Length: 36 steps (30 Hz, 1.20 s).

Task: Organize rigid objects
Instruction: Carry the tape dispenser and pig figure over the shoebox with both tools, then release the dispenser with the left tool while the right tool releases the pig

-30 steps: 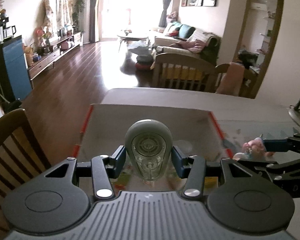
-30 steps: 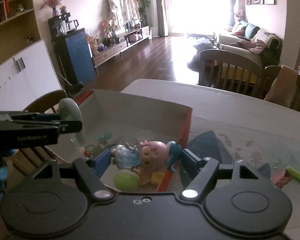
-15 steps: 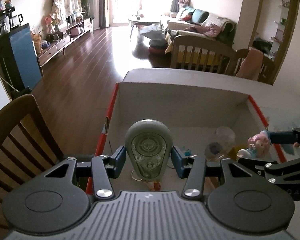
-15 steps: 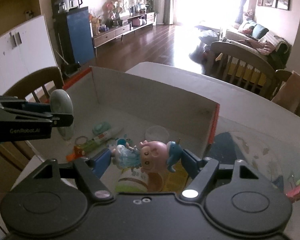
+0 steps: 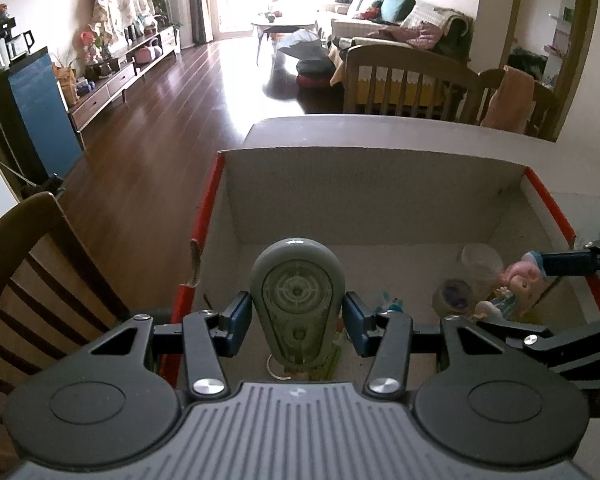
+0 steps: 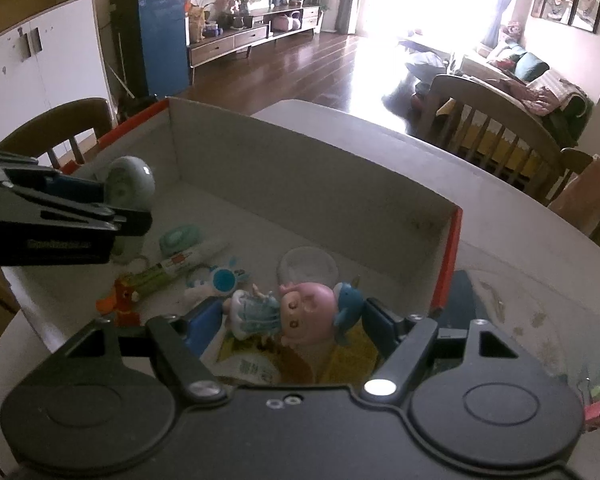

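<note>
Nearest each lens, between the jaws: two items in carriage. Left gripper (image 5: 298, 322), jaws part-way closed and clamped on a grey-green oval gadget (image 5: 297, 304), held upright by its sides above the box's left part. Right gripper (image 6: 294, 320), jaws set wider and clamped on a pink pig figurine (image 6: 300, 314) with a pale blue dress and a blue fish-like piece at one end, held crosswise above the box's near right part.

Below the grippers, on the floor of the cardboard box (image 6: 300, 168), grey inside with red edges: an orange toy (image 6: 118, 300), a printed tube (image 6: 180, 262), a mint-green oval case (image 6: 179, 237), a white-and-blue toy (image 6: 216, 280), a clear round lid (image 6: 308, 266), yellow printed packets (image 6: 340, 354). A small jar (image 5: 452, 298) shows in the left view.

Beside the box, on the pale counter (image 6: 520, 240): a dark blue patterned patch, a small pink-and-green item at the far right edge.

Beyond: wooden chairs, dark wood floor, blue cabinet, sofa, bright window.

Step in hand, by judgement: depositing both items in the box. Next move calls for lowering each over a bare patch of the box floor, clear of the things already there and of the other gripper, then parting the jaws.
</note>
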### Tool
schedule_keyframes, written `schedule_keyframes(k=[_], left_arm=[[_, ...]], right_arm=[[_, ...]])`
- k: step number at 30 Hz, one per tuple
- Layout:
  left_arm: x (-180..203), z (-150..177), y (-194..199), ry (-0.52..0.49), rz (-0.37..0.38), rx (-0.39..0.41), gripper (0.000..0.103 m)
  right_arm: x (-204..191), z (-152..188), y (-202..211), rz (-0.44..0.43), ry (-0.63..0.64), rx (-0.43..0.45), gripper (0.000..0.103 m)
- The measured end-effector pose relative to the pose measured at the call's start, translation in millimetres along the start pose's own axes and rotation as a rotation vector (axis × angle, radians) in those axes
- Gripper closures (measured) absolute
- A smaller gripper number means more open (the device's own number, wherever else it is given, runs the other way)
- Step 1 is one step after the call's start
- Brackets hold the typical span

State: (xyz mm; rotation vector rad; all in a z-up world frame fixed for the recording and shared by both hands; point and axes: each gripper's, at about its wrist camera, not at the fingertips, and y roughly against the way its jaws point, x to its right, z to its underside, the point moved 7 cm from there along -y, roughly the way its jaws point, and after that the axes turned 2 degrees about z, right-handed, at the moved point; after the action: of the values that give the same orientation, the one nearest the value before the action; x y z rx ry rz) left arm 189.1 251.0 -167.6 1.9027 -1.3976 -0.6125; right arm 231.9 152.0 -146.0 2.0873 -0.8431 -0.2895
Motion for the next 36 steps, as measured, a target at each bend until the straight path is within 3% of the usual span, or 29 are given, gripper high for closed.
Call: schedule_keyframes(k=[19,30,36], left_arm=[[7.7,0.5,-11.2,-0.067,-0.055,-0.043,0.054],[11.9,9.8,15.0,-0.052,-0.026,-0.031,0.053],[22.9,4.6,38.2,-0.049,-0.001,0.004,0.047]], right_arm=[[6.6,4.8,1.2,-0.046,-0.023,-0.029,0.025],[15.8,9.4,30.3,-0.054,-0.061,0.016,0.024],[19.8,8.8,56.5,-0.071,-0.084,0.067,0.021]])
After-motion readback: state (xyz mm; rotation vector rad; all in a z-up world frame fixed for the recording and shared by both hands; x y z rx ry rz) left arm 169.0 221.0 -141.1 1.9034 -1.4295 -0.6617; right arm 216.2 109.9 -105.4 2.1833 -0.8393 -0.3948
